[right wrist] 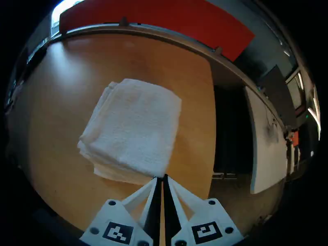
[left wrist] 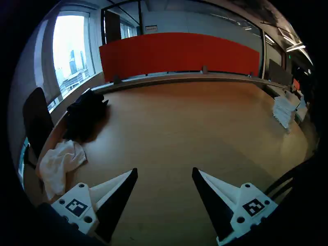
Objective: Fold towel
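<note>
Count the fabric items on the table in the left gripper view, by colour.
White: 2 (crumpled towel, folded pile)
Black: 1 (black bundle)
Total: 3

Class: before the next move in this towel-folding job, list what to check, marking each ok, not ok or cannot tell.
1. The folded towel lies neat on the table: ok.
2. The right gripper is free of it: cannot tell; jaws shut at its near edge.
3. The left gripper is open and empty: ok.
4. The crumpled towel is spread for folding: not ok; bunched at the table's edge.
</note>
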{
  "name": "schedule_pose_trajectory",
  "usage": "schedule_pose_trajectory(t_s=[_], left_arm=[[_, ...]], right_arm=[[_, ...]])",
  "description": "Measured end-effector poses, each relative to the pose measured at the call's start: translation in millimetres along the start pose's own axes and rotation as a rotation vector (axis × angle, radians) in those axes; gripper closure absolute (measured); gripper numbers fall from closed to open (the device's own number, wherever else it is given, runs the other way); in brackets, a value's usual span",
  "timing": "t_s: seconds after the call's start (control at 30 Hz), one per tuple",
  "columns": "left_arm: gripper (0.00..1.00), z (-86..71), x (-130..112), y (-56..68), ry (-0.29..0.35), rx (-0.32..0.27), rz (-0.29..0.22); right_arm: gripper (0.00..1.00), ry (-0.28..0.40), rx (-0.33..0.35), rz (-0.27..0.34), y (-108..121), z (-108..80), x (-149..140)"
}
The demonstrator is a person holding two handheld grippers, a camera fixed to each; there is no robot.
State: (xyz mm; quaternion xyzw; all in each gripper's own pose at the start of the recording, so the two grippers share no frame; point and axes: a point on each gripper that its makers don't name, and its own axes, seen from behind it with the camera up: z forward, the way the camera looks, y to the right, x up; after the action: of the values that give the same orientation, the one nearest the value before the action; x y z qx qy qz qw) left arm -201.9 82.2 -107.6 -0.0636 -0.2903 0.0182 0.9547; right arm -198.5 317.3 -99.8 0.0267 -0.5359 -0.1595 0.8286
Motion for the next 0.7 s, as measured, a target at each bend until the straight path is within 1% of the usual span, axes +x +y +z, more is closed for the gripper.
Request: schedule_pose_trajectory(t_s=[0.27, 0.7], left_arm=[[0.01, -0.9, -0.1, 1.1, -0.001, -0.001, 0.002], [0.01, -2.0, -1.3, 0.0, -0.002, -0.001, 0.006]], right_arm=[[0.97, -0.003, -0.015, 0.004, -1.8, 4.3, -2.4], [0.96, -0.019, -0.045, 0.02, 3.5, 9.7, -5.1]])
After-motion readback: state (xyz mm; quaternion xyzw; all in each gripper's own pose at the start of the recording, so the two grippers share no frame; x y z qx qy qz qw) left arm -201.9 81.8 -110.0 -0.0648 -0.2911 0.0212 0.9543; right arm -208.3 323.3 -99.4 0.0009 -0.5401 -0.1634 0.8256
